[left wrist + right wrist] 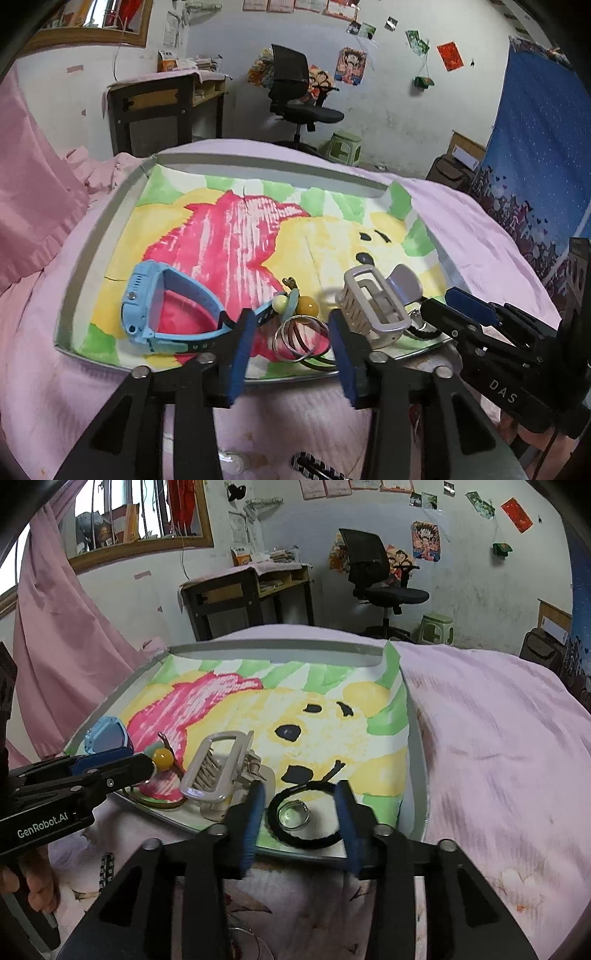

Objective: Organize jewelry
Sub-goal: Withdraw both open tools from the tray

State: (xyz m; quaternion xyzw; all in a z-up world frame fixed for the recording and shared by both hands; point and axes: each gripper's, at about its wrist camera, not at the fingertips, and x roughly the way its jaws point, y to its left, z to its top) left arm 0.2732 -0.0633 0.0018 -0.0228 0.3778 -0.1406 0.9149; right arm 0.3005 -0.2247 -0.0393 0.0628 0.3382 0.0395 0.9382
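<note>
While both grippers hover released, left gripper [291, 332] over the bangles [301, 338], right gripper [301, 808] over the ring [294, 814], placement on the tray [415, 775] appears finished; the next pick requires fingers clenching.

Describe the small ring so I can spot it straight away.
Find the tray with the painted bear picture on the bed. At its near edge lies a black hair tie. The ring sits inside that loop: the only small silver band, unlike the large bangles further left.

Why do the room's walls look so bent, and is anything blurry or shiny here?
Left wrist view: fisheye lens bows the tray rim and walls; dark corners; the hair claw looks slightly smeared. Right wrist view: same bending; bright window top left; a glint on the silver ring.
</note>
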